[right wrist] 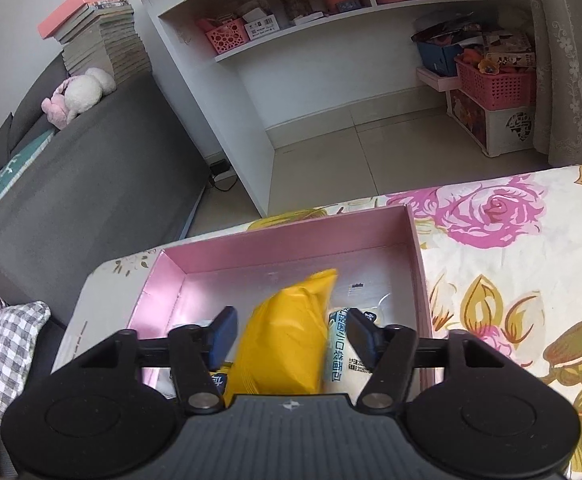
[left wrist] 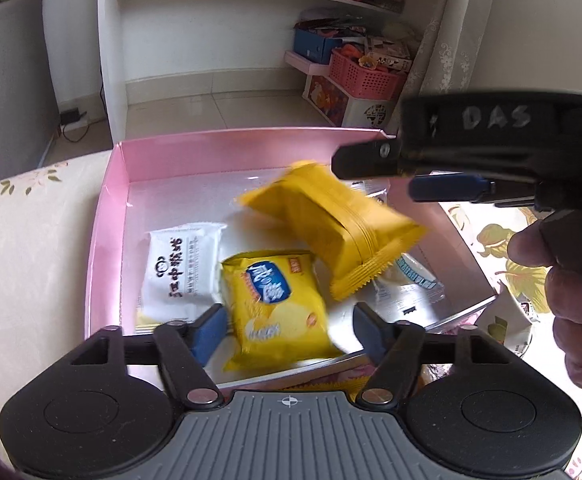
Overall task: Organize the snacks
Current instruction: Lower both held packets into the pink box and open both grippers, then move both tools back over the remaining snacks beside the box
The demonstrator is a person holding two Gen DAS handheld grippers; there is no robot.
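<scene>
The pink box [left wrist: 109,216] sits on the floral tablecloth [right wrist: 511,280] and holds the snacks. Inside it, an orange-yellow packet [left wrist: 331,224] looks blurred (probably dropping) between the right gripper's [right wrist: 291,332] wide-spread fingers; the left gripper [left wrist: 287,328] gapes empty over the yellow biscuit pack [left wrist: 279,304], beside the white packet [left wrist: 181,272]. The falling packet may land crooked on the others.

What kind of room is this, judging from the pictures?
Probably a living room in a home: a grey sofa with a plush toy, white shelves holding pink baskets, and a flowered tablecloth.
</scene>
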